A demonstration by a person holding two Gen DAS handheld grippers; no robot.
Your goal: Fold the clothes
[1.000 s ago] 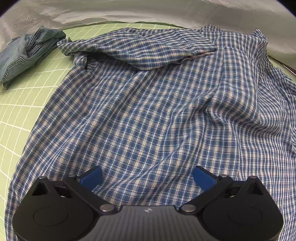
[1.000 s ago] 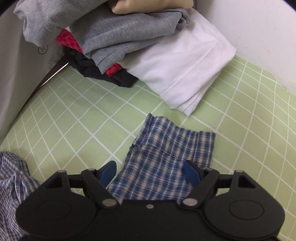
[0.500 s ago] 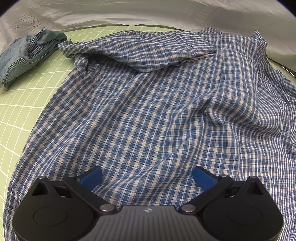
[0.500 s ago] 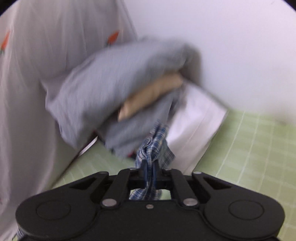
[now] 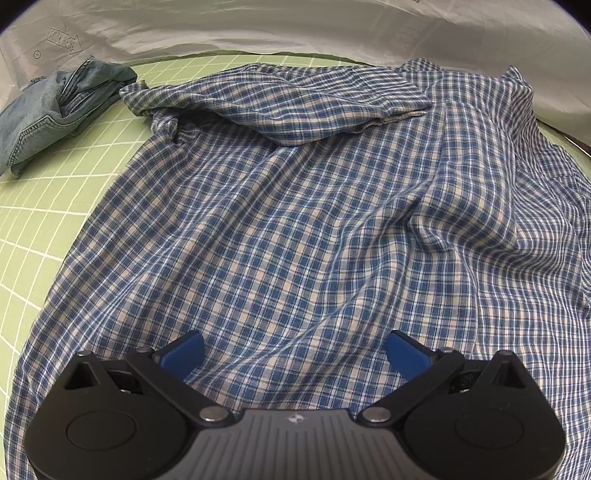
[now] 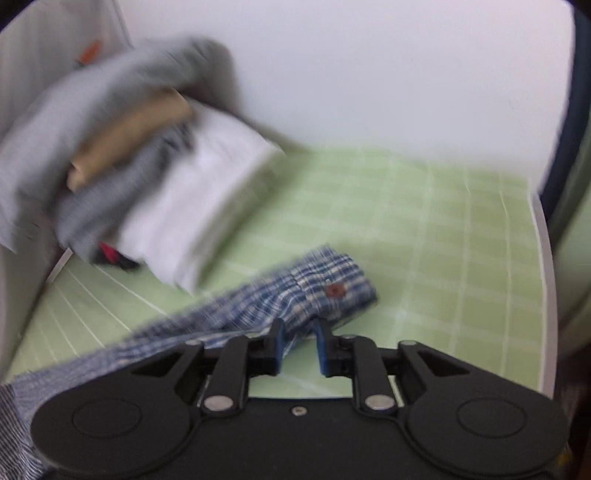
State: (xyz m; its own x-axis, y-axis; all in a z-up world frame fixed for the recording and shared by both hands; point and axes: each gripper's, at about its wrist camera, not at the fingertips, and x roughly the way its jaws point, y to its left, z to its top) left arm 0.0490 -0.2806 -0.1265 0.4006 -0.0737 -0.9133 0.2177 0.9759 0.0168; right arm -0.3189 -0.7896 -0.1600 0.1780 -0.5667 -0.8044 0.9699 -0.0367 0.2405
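Observation:
A blue and white plaid shirt (image 5: 295,221) lies spread and wrinkled on the green grid mat (image 5: 55,177), one sleeve folded across its top. My left gripper (image 5: 293,349) is open and empty just above the shirt's near part. In the blurred right wrist view, the shirt's other sleeve (image 6: 258,302) stretches across the mat (image 6: 443,229), its cuff (image 6: 332,288) with a brown button just beyond my right gripper (image 6: 299,339). The right jaws stand a little apart with a bit of cuff fabric between them, the grip loosening.
Folded denim (image 5: 55,110) lies at the mat's far left, against white plastic sheeting (image 5: 295,29). A pile of grey, tan, white and red folded clothes (image 6: 129,173) sits at the back left in the right wrist view. The table edge (image 6: 543,277) runs along the right.
My right gripper shut on the cuff, lifted it, swung right, then lowered it stretched on the mat with its jaws parting. The left gripper stayed still and open.

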